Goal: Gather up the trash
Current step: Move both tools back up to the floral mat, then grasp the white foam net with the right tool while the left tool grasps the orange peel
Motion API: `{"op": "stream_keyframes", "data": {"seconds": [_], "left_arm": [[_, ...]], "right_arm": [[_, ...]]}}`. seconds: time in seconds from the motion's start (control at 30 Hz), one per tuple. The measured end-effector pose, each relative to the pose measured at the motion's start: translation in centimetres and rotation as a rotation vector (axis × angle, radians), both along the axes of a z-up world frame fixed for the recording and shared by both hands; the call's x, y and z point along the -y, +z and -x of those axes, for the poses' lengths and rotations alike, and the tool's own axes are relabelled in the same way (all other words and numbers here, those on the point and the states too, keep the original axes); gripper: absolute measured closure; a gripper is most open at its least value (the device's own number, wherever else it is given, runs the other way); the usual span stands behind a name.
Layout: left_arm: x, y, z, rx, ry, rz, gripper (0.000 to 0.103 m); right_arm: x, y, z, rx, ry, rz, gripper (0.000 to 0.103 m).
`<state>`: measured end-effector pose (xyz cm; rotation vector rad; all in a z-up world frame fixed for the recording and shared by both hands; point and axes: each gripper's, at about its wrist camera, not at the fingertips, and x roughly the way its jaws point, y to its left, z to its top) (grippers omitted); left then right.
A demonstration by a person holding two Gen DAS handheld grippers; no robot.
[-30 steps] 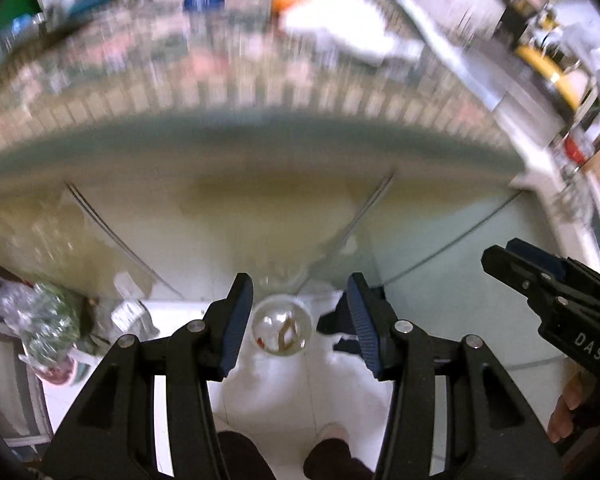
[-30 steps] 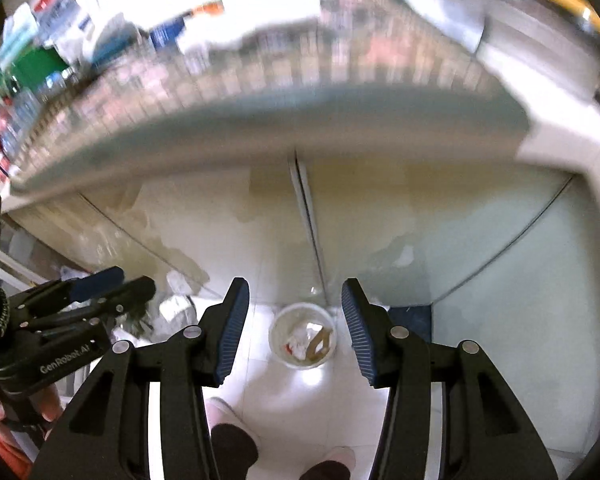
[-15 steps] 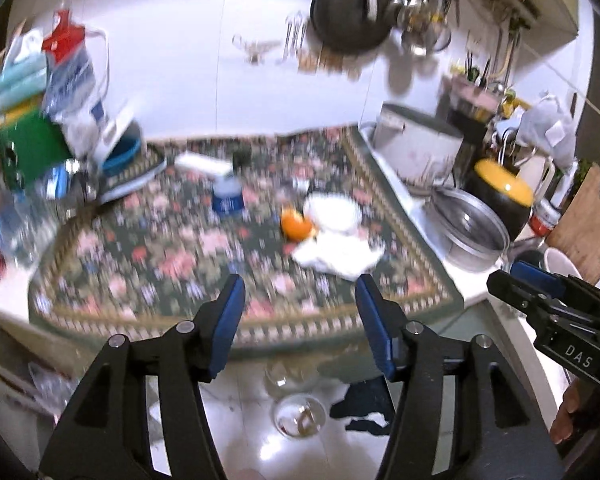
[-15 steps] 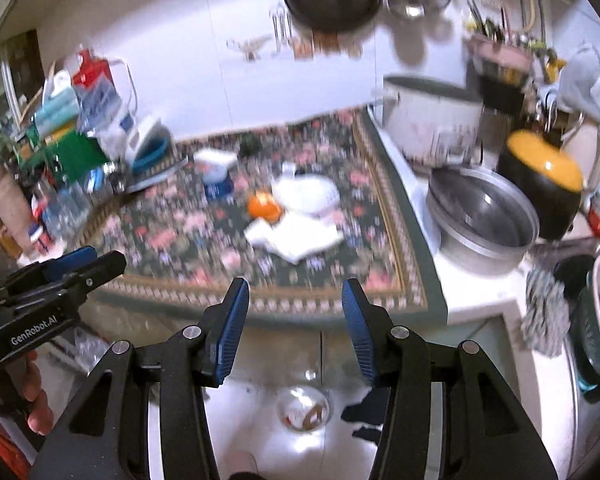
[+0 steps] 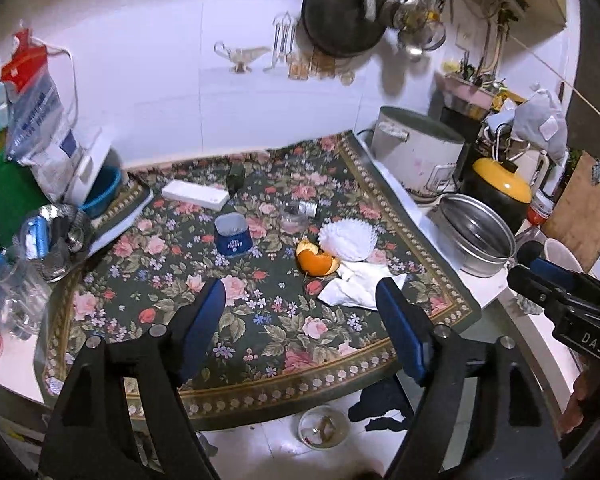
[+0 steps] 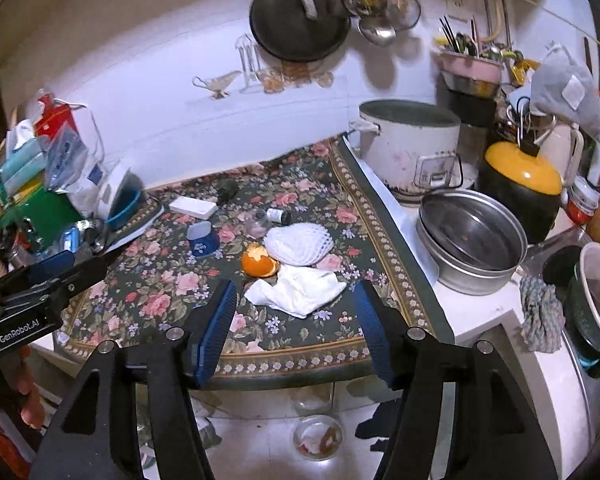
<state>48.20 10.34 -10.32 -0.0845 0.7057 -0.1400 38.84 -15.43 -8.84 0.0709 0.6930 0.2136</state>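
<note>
Kitchen bench covered by a floral cloth, seen from both wrist cameras. The left gripper hangs above the near edge of the cloth with its blue-padded fingers spread wide and nothing between them; the right gripper is likewise spread and empty, above the same edge.

The trash lies right of the cloth's centre. An orange peel rests with its open side up; behind it and touching it is a white foam fruit net; in front of it, overlapping the net's near side, is a crumpled white tissue. In the right wrist view the same three items appear as peel, net and tissue, all ahead of the gripper fingers.

Left of the peel, well apart, stands a small blue cup. Behind it lies a flat white box, and a small bottle lies on its side near the net.

On the floor below the bench edge stands a round bin holding scraps. A steel basin and a white pot sit on the right.
</note>
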Motion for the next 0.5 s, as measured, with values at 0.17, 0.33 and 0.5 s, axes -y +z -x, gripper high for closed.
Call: {"op": "stream_keyframes", "data": {"seconds": [0.17,0.33,0.5], "left_arm": [[0.3,-2.7,-3.8,-0.064,0.018,-0.016,0.026],[0.8,-5.4,-8.0,-0.160,0.073,0.019,0.026],[1.3,-8.0,-12.3,-0.246,0.126,0.066,0.026]], "right_arm": [[0.1,-1.3,-3.3,-0.032,0.014,0.038,0.046],[0.5,-3.3,-8.2,-0.082,0.092,0.030,0.046],[0.4,-5.5,-13.1,-0.161,0.211,0.032,0.046]]}}
